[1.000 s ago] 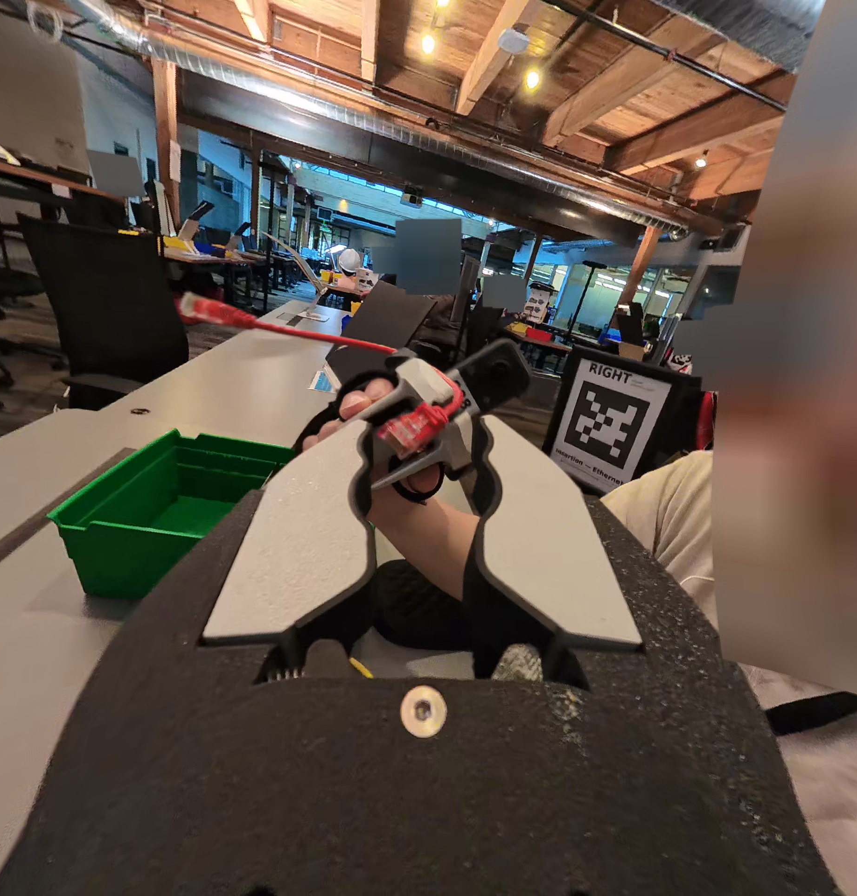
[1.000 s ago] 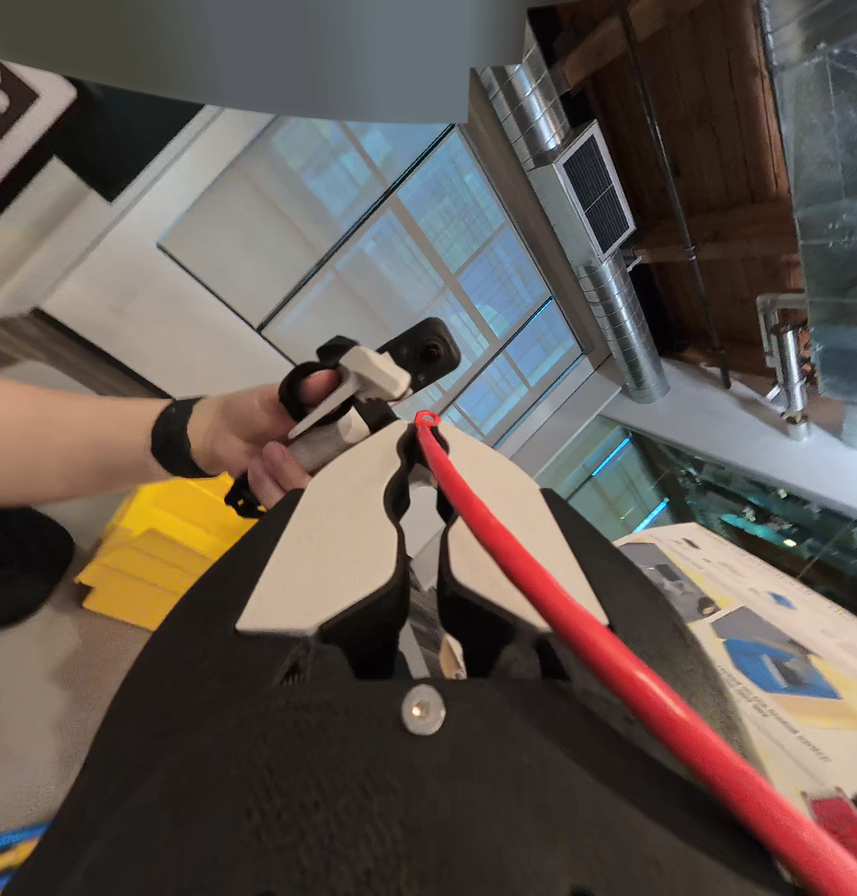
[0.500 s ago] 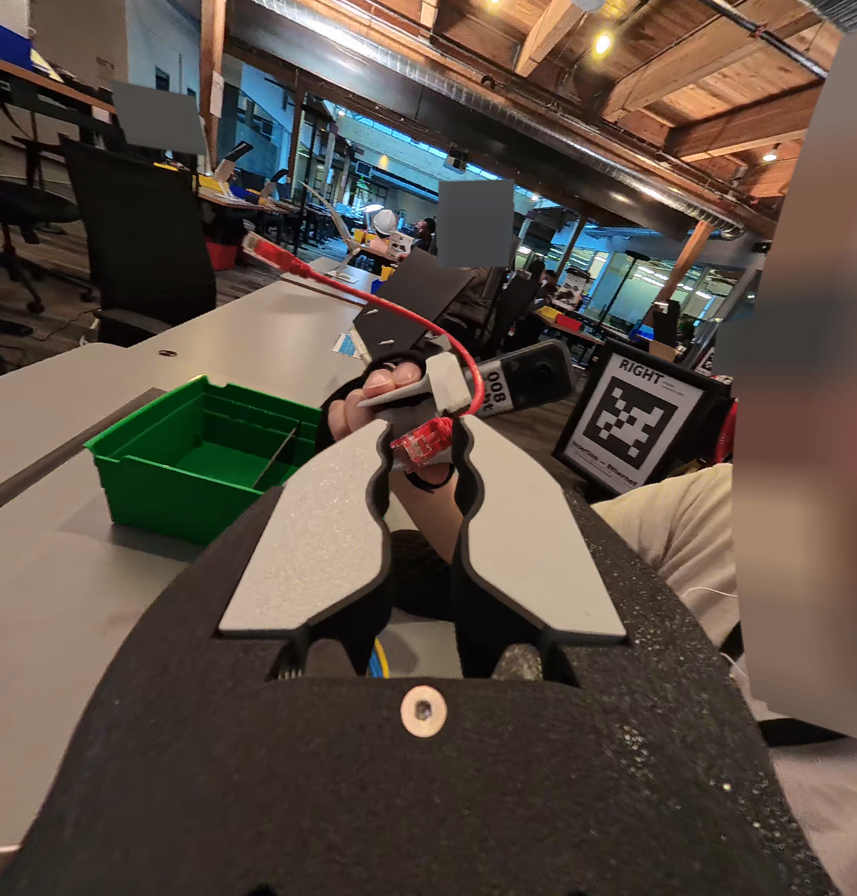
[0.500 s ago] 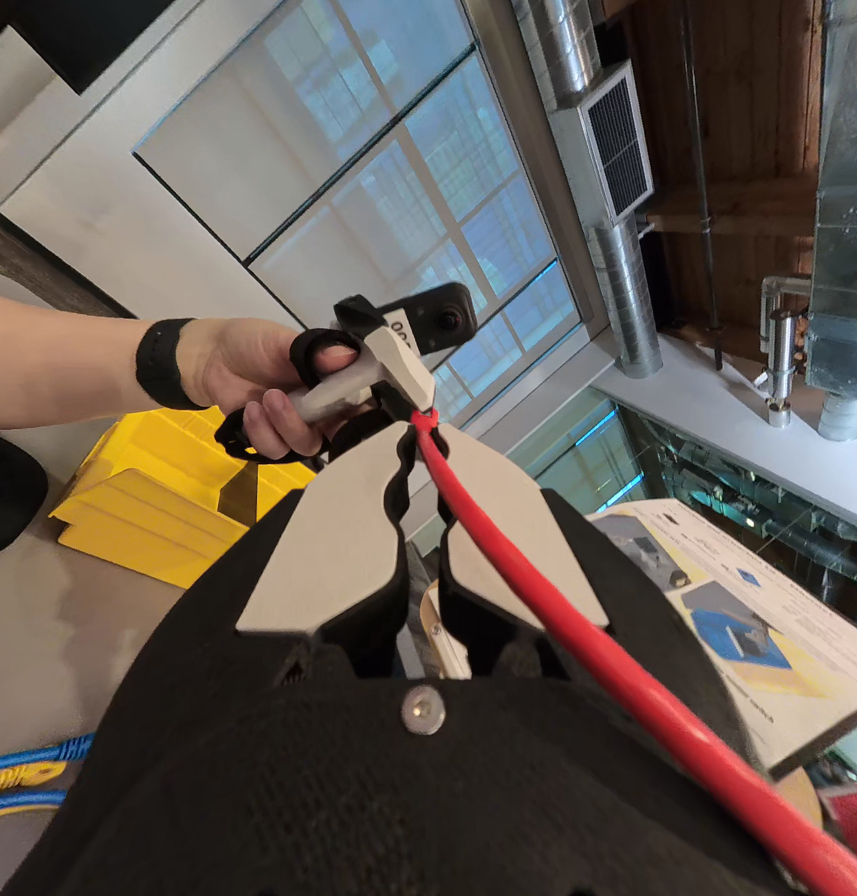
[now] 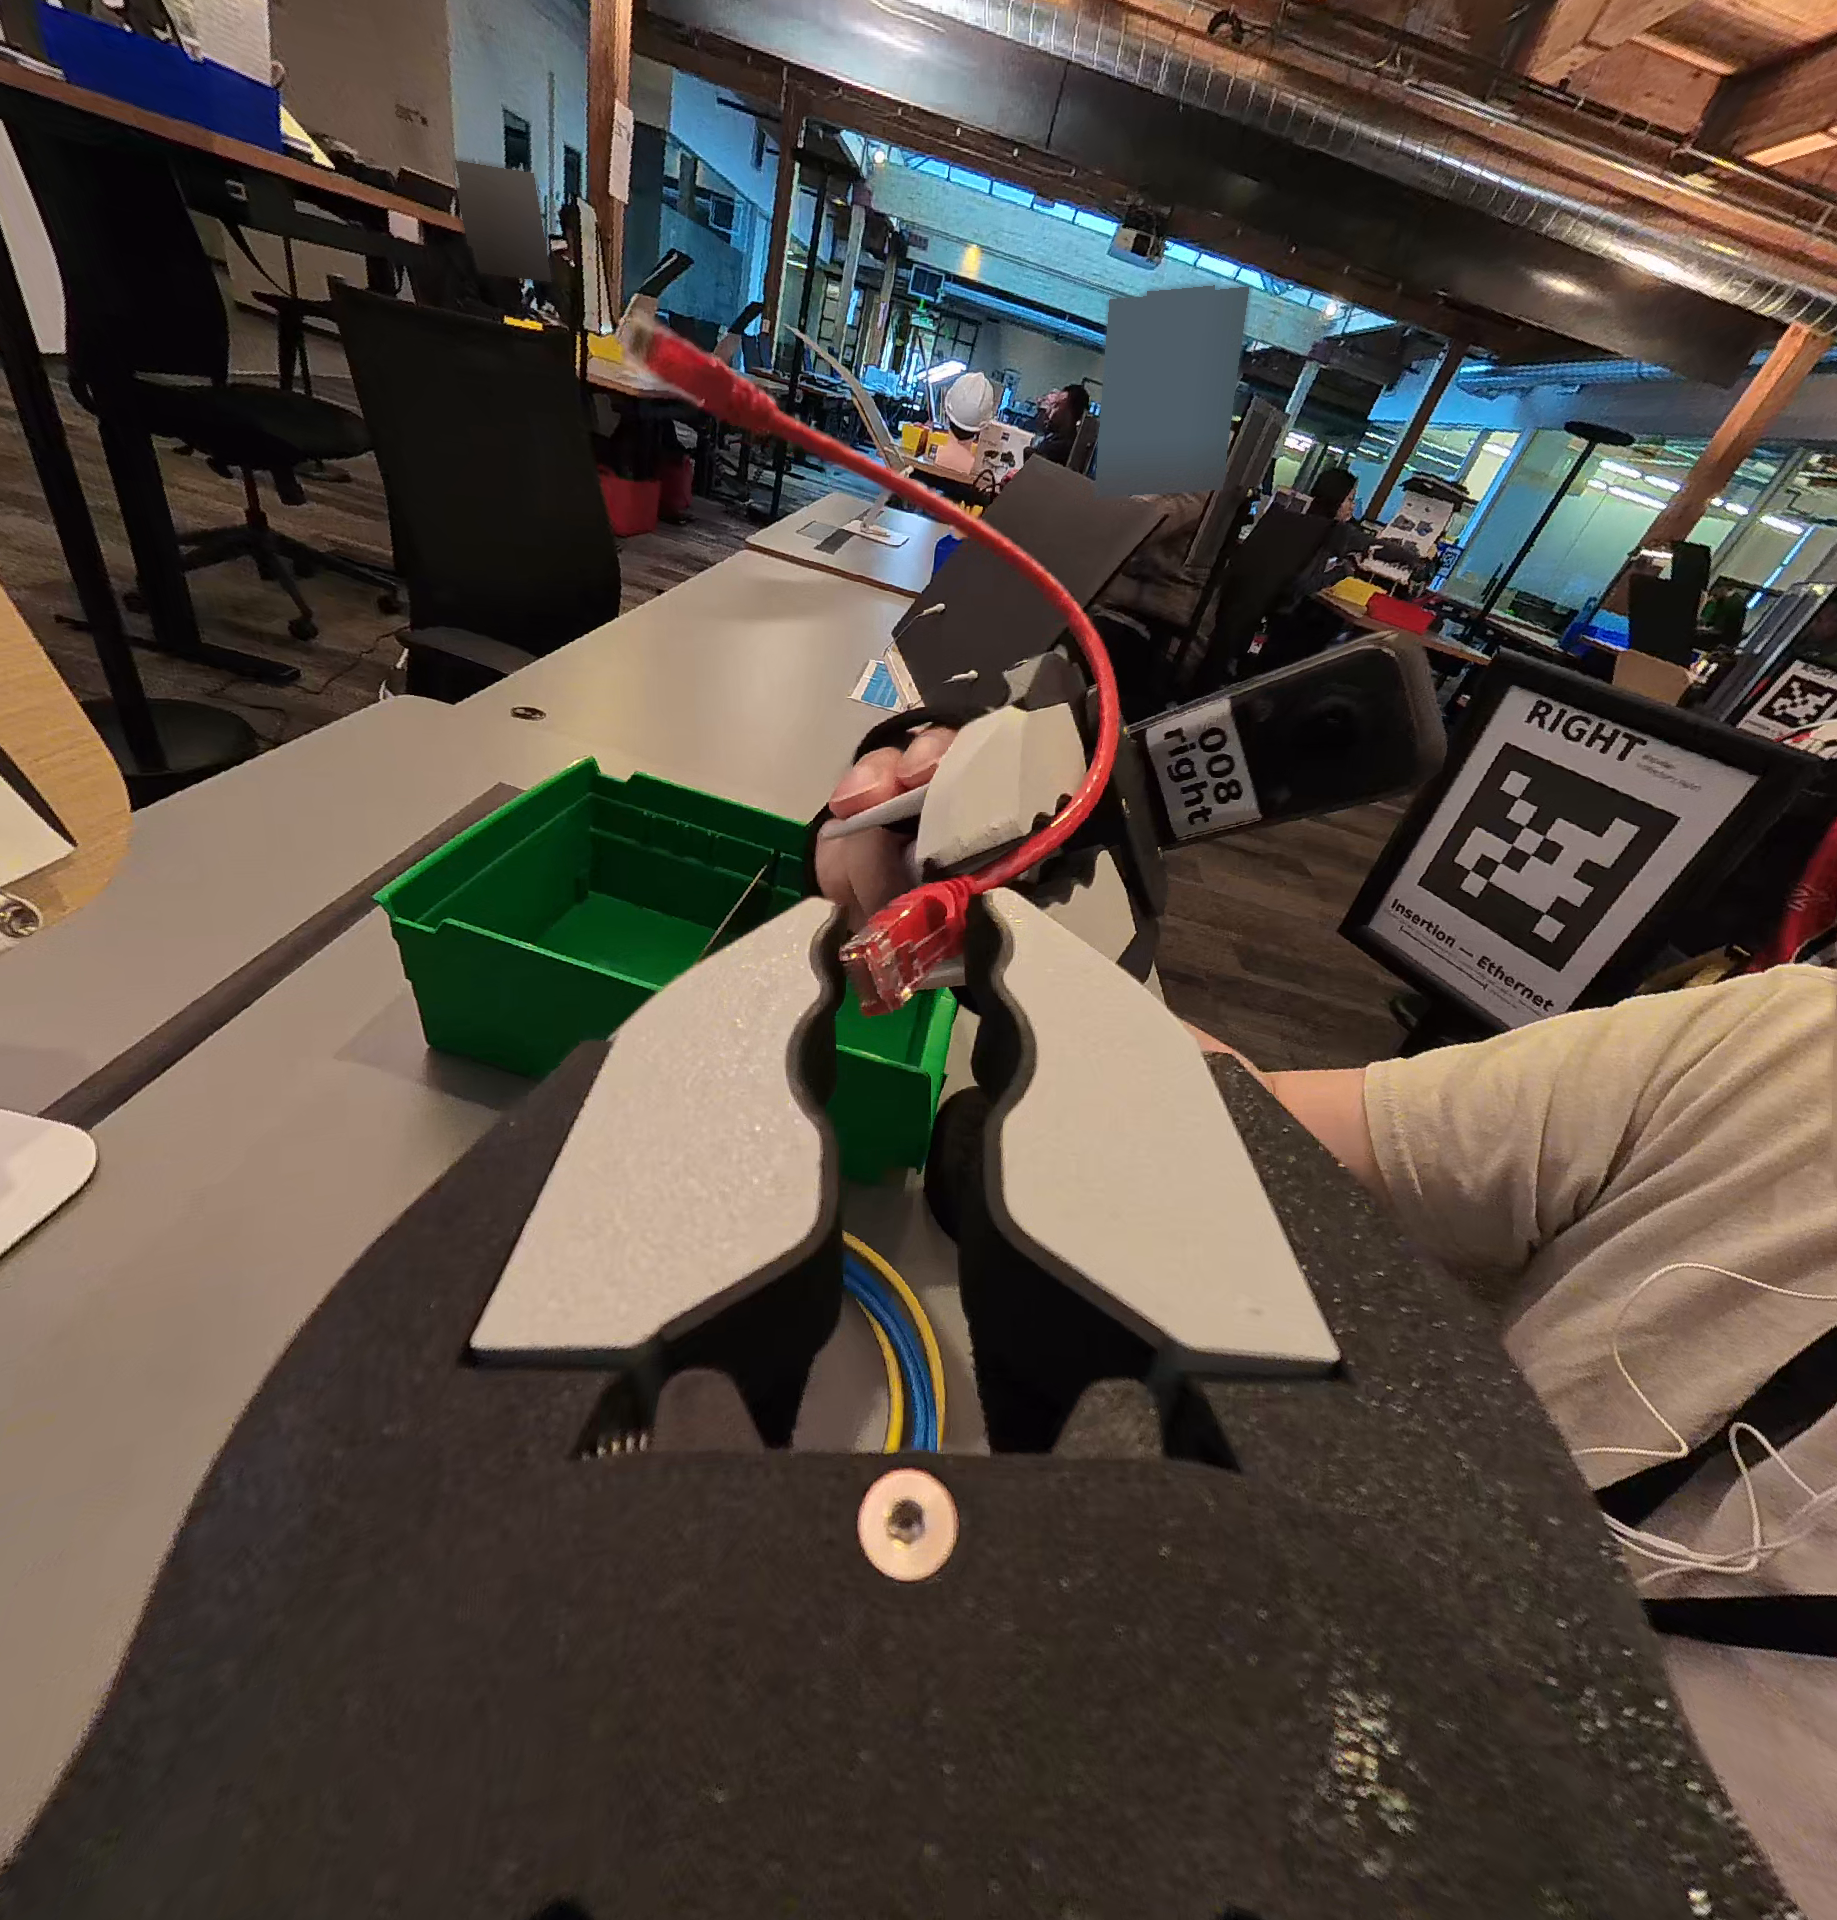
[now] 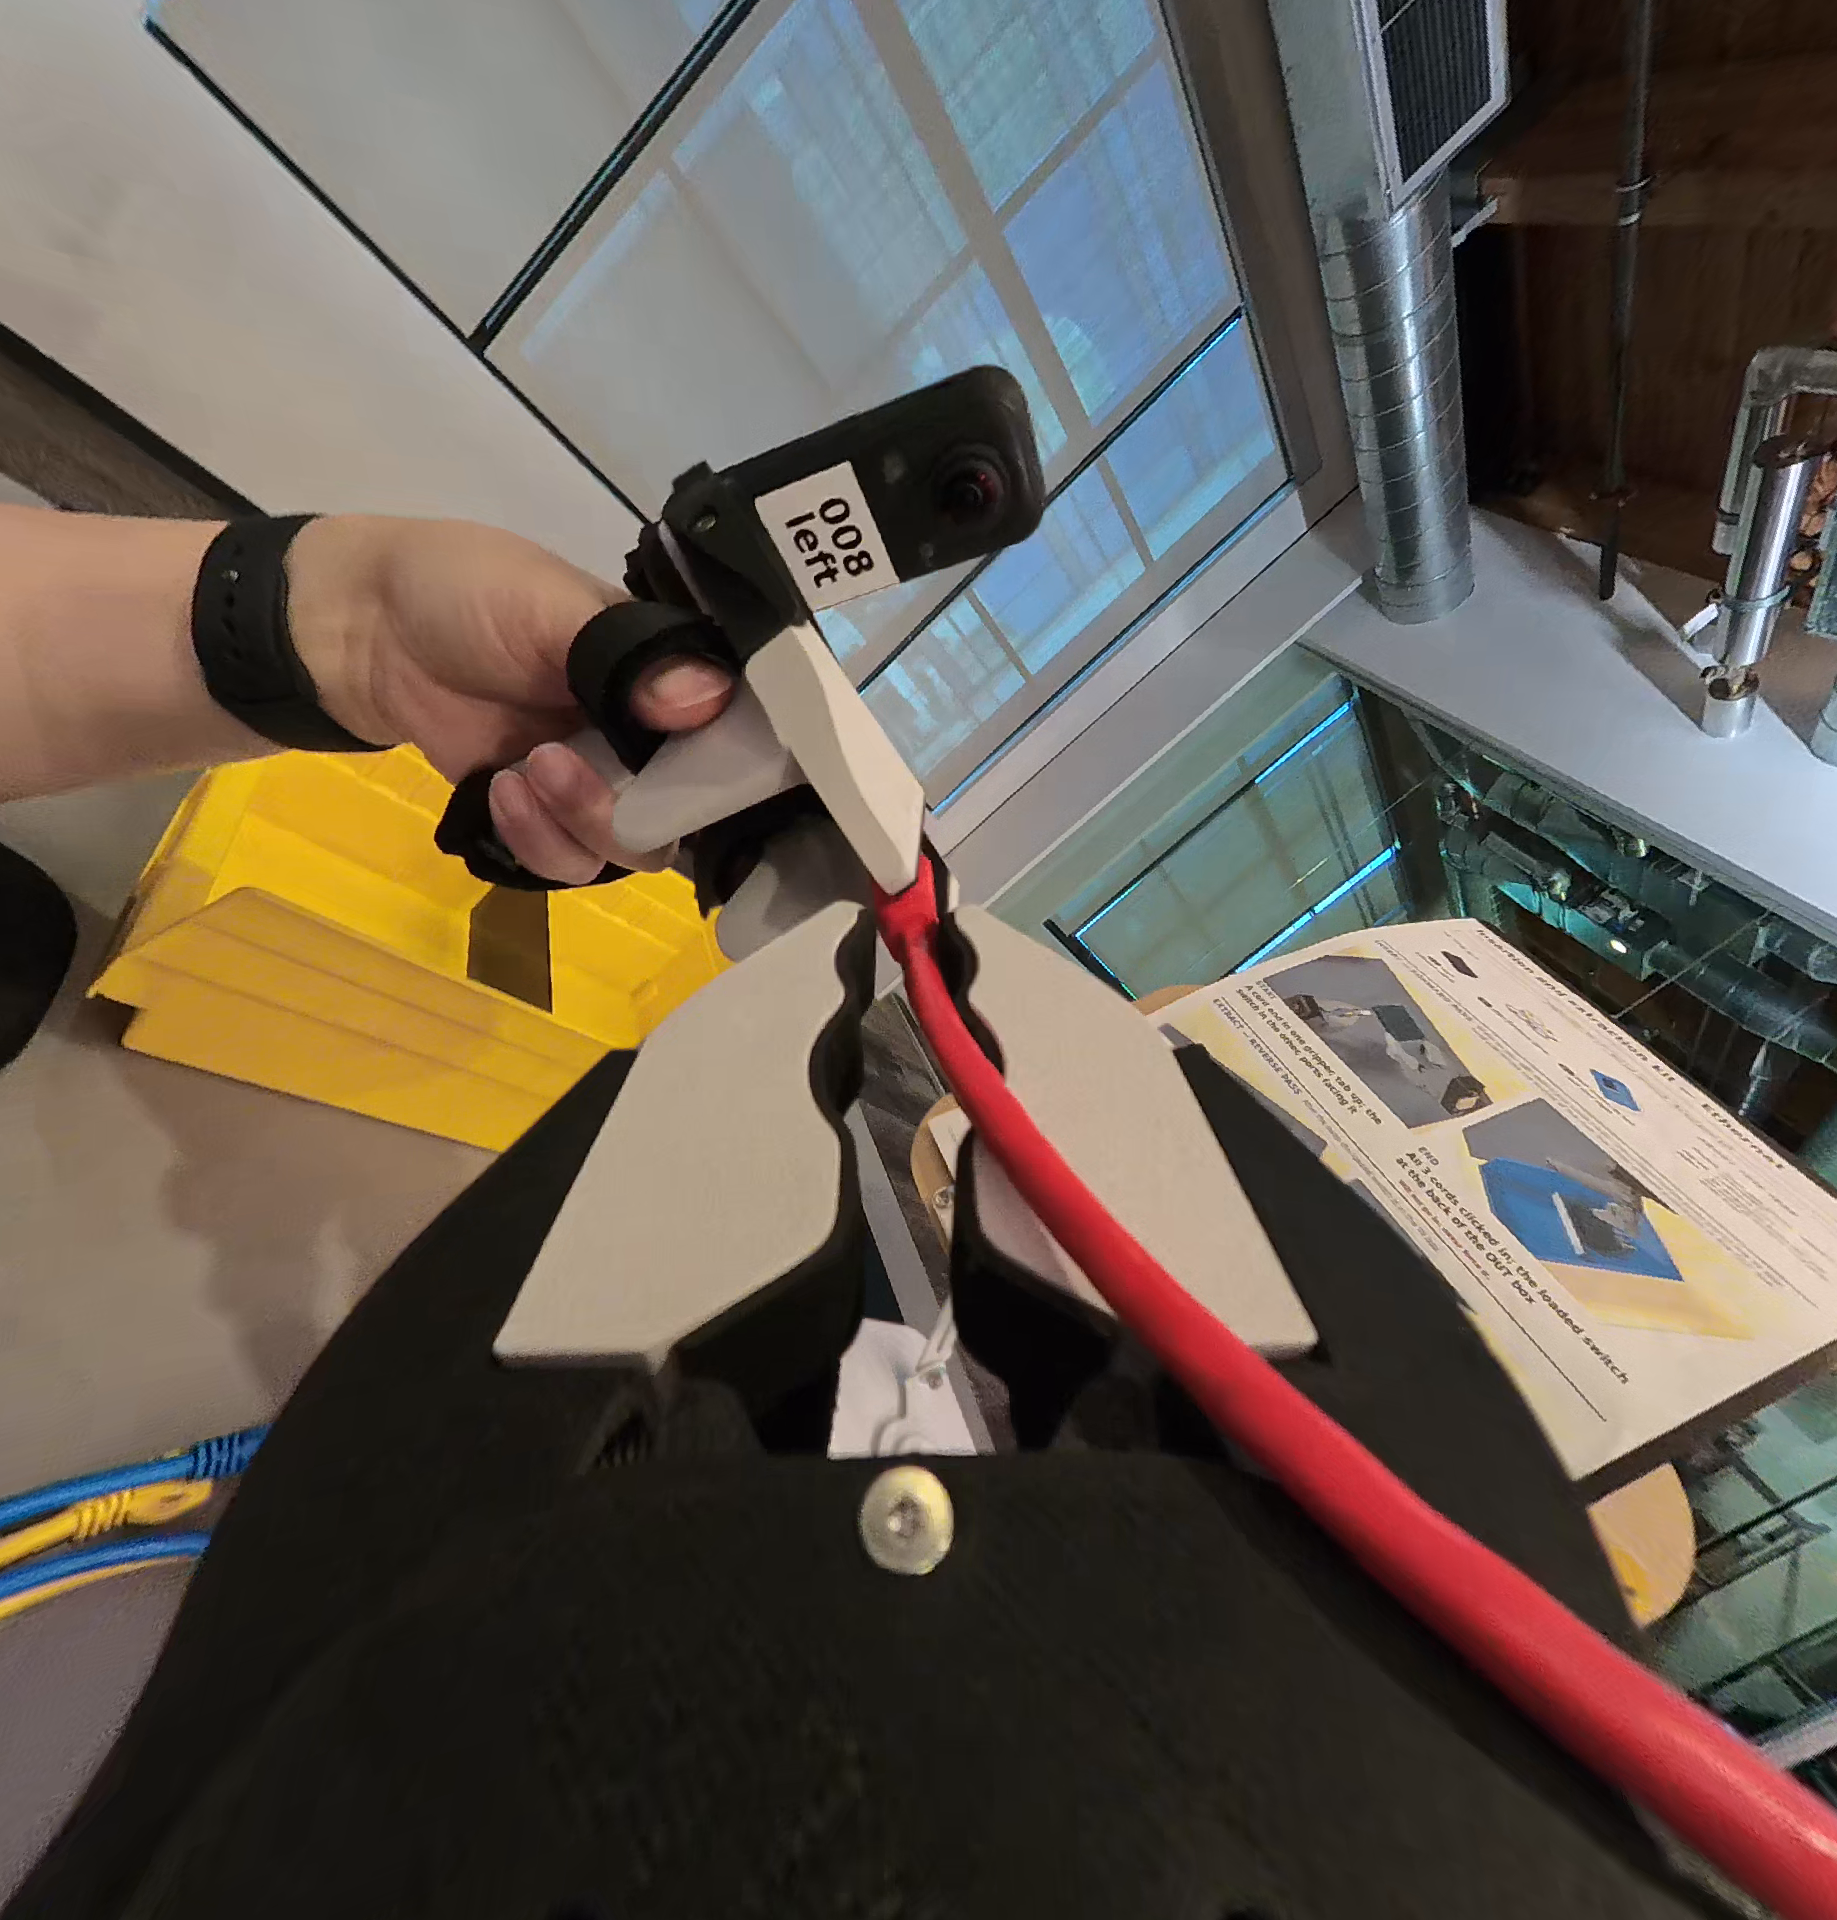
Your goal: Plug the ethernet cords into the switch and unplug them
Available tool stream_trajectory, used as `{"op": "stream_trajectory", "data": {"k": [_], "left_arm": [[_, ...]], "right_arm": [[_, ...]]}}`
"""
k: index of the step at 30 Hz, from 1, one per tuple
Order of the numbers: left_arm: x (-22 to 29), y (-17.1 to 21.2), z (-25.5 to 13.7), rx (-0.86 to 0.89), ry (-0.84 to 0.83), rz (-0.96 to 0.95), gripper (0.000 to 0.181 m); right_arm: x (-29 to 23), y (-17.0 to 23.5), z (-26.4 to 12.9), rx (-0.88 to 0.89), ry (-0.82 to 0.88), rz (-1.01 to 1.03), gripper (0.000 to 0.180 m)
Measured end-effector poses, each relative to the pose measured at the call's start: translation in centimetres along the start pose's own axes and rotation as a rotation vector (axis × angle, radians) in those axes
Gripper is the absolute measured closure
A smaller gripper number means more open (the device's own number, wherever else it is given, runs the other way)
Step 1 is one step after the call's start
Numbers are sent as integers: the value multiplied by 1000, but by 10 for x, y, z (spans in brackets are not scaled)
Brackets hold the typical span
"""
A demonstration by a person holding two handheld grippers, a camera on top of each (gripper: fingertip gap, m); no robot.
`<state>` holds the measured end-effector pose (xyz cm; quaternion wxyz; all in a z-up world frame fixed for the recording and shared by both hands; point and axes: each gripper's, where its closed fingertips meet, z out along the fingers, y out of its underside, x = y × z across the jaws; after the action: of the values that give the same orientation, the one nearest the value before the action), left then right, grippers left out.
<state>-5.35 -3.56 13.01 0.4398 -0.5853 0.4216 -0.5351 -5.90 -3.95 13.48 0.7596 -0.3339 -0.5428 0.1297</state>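
Observation:
A red ethernet cord [image 5: 1090, 665] hangs in the air between my two grippers. My left gripper [image 5: 898, 925] is shut on its near red plug [image 5: 909, 940], whose clear tip points down and left. The right wrist view shows the same grip [image 6: 898, 873] on the plug [image 6: 912, 894]. My right gripper [image 6: 909, 920] is open. The cord [image 6: 997, 1091] runs loosely between its fingers and back past the camera. This gripper also shows in the left wrist view [image 5: 1007, 862]. The cord's far plug [image 5: 675, 364] sticks up freely. No switch is in view.
An empty green bin [image 5: 602, 904] sits on the grey table [image 5: 218, 1195] just beyond my left gripper. Yellow bins [image 6: 322, 987] lie behind the left hand. Blue and yellow cords [image 6: 83, 1507] lie on the table. An instruction sheet [image 6: 1516, 1143] and a marker sign [image 5: 1548, 862] stand nearby. The grippers are tip to tip, or close to it.
My left gripper has closed on the red plug that the right gripper held out. The right gripper's fingers then spread and loosened on the cord. Both grippers dropped lower.

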Motion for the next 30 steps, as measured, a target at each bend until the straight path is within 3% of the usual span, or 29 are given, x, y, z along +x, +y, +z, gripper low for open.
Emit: {"op": "stream_trajectory", "data": {"k": [20, 30], "left_arm": [[-15, 18, 5, -91, -29, -143, 161], [-22, 19, 4, -90, -53, -166, 161]], "right_arm": [[-10, 24, -2, -159, -11, -280, 168], [-12, 29, 2, -187, 1, -278, 168]]}}
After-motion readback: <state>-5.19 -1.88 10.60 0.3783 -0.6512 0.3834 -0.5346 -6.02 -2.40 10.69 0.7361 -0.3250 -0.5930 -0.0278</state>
